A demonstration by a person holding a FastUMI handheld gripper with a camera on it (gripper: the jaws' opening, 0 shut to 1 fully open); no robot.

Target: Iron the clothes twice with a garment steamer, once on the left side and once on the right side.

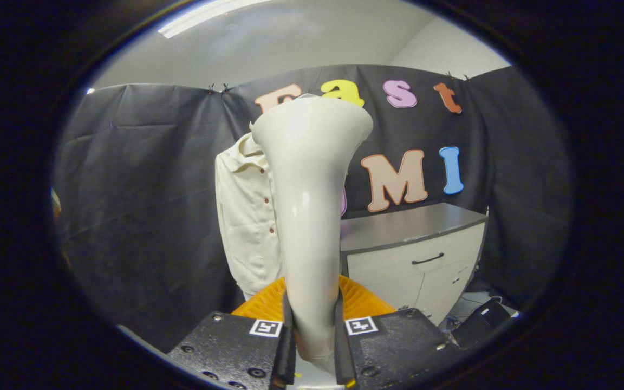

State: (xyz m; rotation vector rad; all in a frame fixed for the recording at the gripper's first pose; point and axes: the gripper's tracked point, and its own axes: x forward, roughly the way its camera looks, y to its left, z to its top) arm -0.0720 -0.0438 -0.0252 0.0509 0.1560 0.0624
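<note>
My gripper (313, 330) is shut on the handle of a cream-white garment steamer (309, 206), both fingers pressing its narrow lower part. The steamer stands upright between the fingers and flares into a wide head at the top. Beyond it hangs a cream button-up shirt (244, 216) with small dark buttons down its front, against the black cloth wall. The steamer hides the right part of the shirt. The steamer head sits near the shirt's collar height, but I cannot tell whether it touches the fabric.
A white cabinet (426, 254) with a grey top and a dark drawer handle stands to the right of the shirt. Dark gear and cables (480, 319) lie on the floor by the cabinet's right side. Black cloth covers the wall to the left.
</note>
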